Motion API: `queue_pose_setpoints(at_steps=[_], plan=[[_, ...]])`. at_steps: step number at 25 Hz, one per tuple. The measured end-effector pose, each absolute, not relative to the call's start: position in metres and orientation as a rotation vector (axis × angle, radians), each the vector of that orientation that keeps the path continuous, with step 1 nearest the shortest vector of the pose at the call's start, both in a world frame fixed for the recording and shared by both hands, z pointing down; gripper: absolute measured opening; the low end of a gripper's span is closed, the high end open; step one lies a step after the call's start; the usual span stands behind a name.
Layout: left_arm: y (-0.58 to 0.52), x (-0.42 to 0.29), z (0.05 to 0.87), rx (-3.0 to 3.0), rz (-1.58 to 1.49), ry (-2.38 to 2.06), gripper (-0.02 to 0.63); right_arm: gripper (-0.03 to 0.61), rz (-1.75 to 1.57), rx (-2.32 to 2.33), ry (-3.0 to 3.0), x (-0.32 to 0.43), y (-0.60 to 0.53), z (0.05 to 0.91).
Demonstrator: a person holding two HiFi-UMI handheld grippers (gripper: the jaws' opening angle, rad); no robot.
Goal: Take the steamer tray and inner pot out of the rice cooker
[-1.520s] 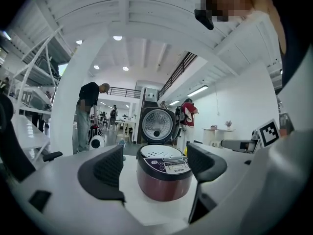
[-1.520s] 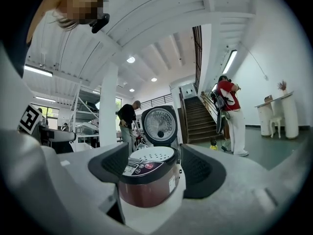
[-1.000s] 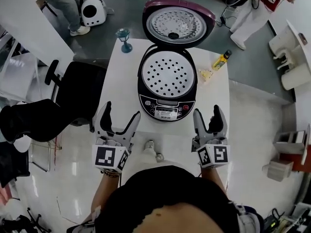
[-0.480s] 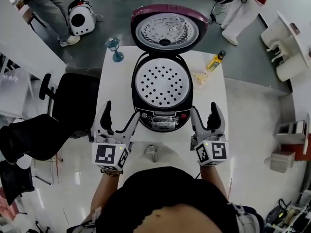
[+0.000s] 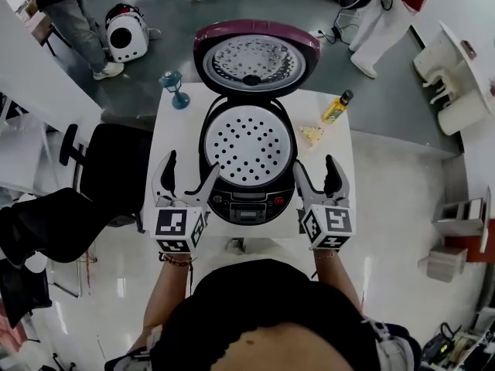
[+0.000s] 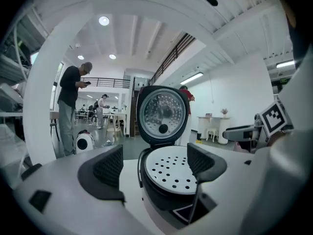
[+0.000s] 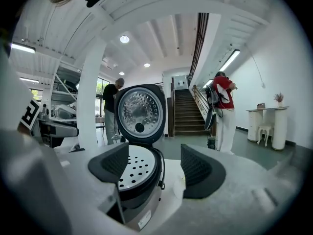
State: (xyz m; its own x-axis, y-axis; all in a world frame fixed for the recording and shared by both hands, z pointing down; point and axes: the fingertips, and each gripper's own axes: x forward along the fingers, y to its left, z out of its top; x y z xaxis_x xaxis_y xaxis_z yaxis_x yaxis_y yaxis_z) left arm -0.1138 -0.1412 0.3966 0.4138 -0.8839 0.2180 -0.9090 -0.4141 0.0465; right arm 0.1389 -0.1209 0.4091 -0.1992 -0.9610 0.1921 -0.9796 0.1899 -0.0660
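A black rice cooker stands on the white table with its maroon lid swung up. A white perforated steamer tray sits in its mouth; the inner pot below is hidden. My left gripper hangs open at the cooker's front left, empty. At the front right my right gripper is open too, holding nothing. The left gripper view shows the tray just beyond the gripper. In the right gripper view the tray lies left of the gripper.
A blue goblet stands at the table's far left corner. A yellow oil bottle and a small pale object lie right of the cooker. A black chair is left of the table. People stand behind.
Both grippers have moved forward and now flank the cooker's front. The view has shifted, so the cooker and table sit lower and closer to me. Both stay open.
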Motion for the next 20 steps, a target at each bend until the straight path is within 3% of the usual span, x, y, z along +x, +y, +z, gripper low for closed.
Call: queue_pose_setpoints(at_steps=[20], plan=[[-0.227,-0.097,0.479,2.406,0.934,-1.464,0.388,0.33,0.225,1.44,-1.977,0.114,-0.216,0.488]])
